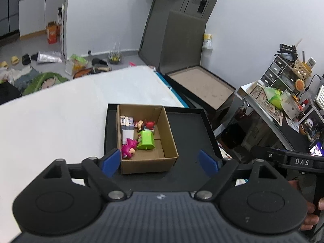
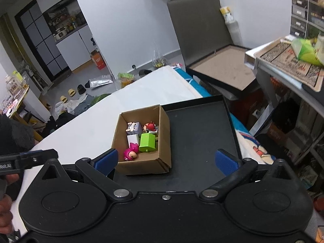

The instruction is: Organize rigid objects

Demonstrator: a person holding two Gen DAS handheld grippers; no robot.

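White table (image 1: 50, 125) bears cardboard box (image 1: 170, 141), long axis receding.

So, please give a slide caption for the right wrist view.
Open right gripper above a cardboard box of toys on a black tray.

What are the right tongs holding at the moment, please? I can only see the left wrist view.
Observer: Nothing. The right tongs are open, with their blue pads wide apart over the black tray.
Operator: Thank you. How are they lined up with the cardboard box?
Observer: The cardboard box lies left of their midline, and its near left corner shows just beside the left pad.
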